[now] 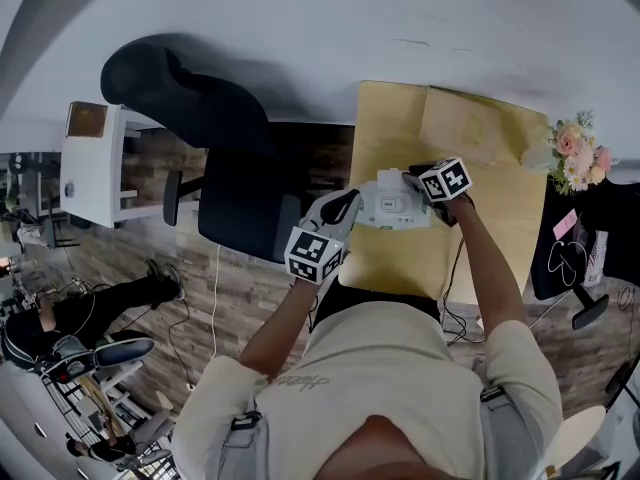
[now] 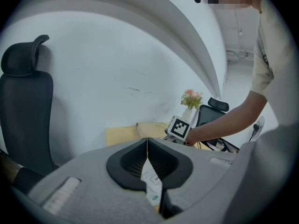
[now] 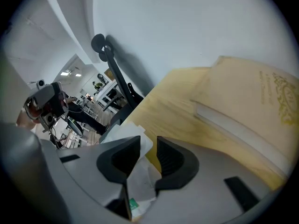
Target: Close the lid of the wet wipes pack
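Note:
The white wet wipes pack lies on the yellow table, with a gripper at each end. My left gripper is shut on the pack's near left edge. In the left gripper view the jaws meet on the thin white wrapper. My right gripper sits at the pack's right end, pointing left over it. Its jaws stand a little apart, and crinkled wrapper shows in the gap. A white flap lies just past the tips.
A flat tan box lies at the table's back right, also seen in the right gripper view. A vase of flowers stands at the right edge. A black office chair stands left of the table. Cables trail on the wood floor.

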Demonstrator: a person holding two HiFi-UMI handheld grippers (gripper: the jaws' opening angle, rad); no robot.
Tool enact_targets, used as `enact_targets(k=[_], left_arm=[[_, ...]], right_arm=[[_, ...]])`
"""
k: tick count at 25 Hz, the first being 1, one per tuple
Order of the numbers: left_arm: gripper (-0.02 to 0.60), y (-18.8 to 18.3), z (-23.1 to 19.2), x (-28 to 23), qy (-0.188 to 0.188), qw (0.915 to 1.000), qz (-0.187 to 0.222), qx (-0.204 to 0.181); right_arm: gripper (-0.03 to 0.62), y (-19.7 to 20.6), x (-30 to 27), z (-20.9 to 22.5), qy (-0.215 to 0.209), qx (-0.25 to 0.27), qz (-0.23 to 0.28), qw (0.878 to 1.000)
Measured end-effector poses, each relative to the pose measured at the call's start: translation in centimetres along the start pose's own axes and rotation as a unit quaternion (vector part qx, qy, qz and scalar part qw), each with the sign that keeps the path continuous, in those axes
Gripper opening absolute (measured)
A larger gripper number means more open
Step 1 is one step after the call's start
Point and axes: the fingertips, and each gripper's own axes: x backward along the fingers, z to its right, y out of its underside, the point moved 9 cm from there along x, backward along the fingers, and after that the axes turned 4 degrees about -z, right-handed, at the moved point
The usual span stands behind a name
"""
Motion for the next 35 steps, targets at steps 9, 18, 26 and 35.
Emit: enact_targets(k=[9,18,26,35], left_arm=[[0.018,0.3,-0.7,1.4,-0.011,0.9999,0.010,0.007],[0.018,-0.2,-0.1,1.9,-0.008,0.9995,0.031,0.005],[0.018,-0.5,0.5,3.2,-0.002,0.9990,0.044,-0.002],[0.018,-0.4,1.4,4.5,0.008,0.9987,0.047,-0.015]], right_arm=[[0.089,-0.8,0.5,-0.6,-0.029,0.003,-0.005,1.000],[0.083,-0.9,3.1,-3.5,-0.008,0.073,0.028,0.997],[0.083,0.7,4.7,-6.6,-0.007,0.092,0.037,0.995],[0.083,3.7,4.7,-8.3,0.000,0.072,0.039,0.997]])
